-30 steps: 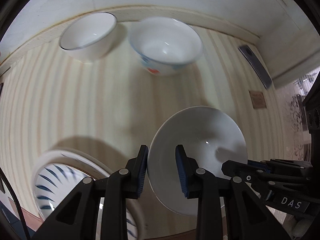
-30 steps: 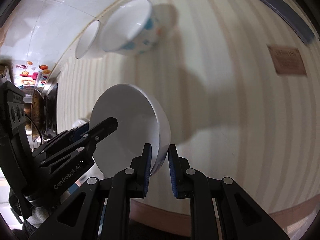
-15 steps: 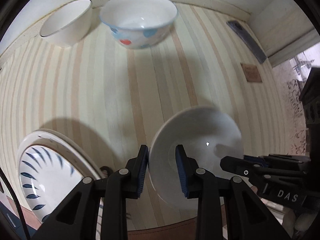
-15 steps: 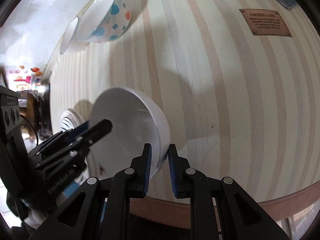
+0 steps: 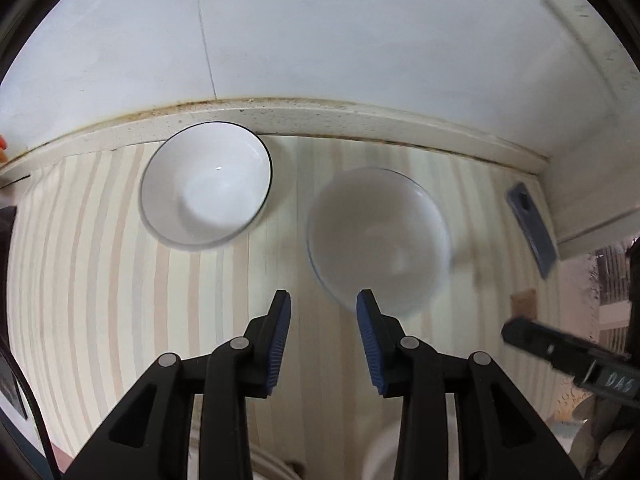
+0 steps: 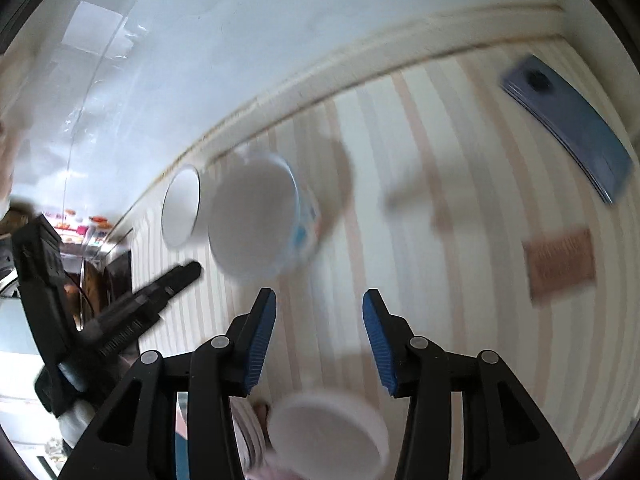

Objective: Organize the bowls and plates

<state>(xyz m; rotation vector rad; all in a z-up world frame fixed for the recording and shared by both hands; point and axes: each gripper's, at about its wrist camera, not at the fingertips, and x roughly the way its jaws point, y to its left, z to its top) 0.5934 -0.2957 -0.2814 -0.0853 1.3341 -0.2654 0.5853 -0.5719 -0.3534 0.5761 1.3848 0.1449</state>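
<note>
Left tongs [image 5: 323,307]: released, nothing between the blue pads, hovering over the striped desk [image 5: 100,288]. Right tongs [image 6: 319,307]: likewise released and empty. Black-rimmed bowl [image 5: 206,189] stands upright at the back of the desk, against the wall ledge. Spotted bowl [image 5: 378,238] stands just beside it, to its right, blurred in both views. A white bowl [image 6: 326,432] lies below the right tongs at the near desk edge, beside a plate [image 6: 248,436]. A blue flat case [image 6: 568,128] and a brown tag [image 6: 560,264] lie well apart at right.
</note>
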